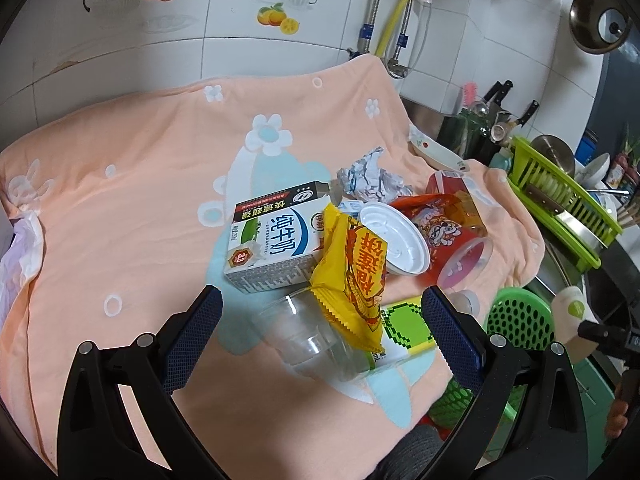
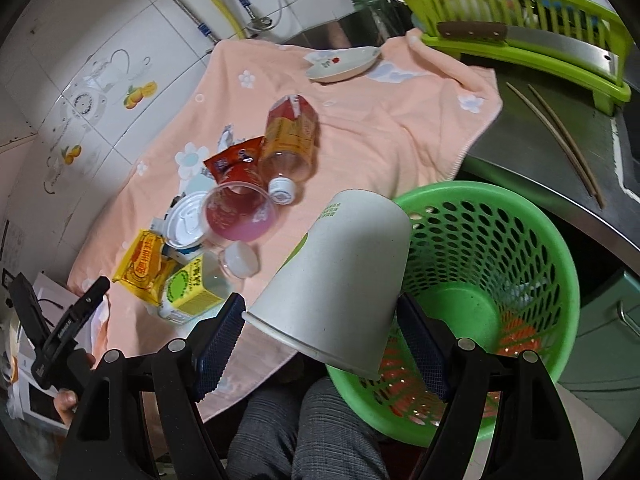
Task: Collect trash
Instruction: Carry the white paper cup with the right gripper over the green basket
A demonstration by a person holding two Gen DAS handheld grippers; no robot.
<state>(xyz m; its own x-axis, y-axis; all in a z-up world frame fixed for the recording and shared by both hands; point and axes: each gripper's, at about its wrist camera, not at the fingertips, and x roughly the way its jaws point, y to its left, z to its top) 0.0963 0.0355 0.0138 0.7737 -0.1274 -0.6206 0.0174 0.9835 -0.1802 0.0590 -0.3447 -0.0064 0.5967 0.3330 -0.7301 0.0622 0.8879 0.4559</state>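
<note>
On the left wrist camera I see my left gripper (image 1: 322, 322) spread wide with nothing pinched, hovering over a peach blanket (image 1: 132, 184). Between its blue pads (image 1: 192, 340) lies a clear plastic cup (image 1: 308, 340) on its side, untouched on either flank as far as I can tell. At twelve o'clock from the cup sits a yellow snack wrapper (image 1: 356, 276), leaning on a milk carton (image 1: 268, 246) at eleven o'clock. A white lid (image 1: 394, 238) lies at one o'clock, with a red wrapper (image 1: 436, 216) and crumpled paper (image 1: 372, 178) beyond it. A green and yellow carton (image 1: 404, 328) lies at three o'clock from the cup. The green basket (image 1: 516, 320) peeks past the blanket's edge further out at three o'clock.

On the right wrist camera my right gripper (image 2: 320, 336) pinches a white paper cup (image 2: 336, 276), rim toward the camera, pads pressed on both sides near the rim. The cup hangs at nine o'clock of the green basket (image 2: 552, 240), overlapping its rim. The trash pile lies on the blanket at ten o'clock from the paper cup: a pink-tinted plastic cup (image 2: 240, 216), a plastic bottle (image 2: 290, 144), a bottle cap (image 2: 282, 190). A white plate (image 2: 344, 64) sits at twelve o'clock.
</note>
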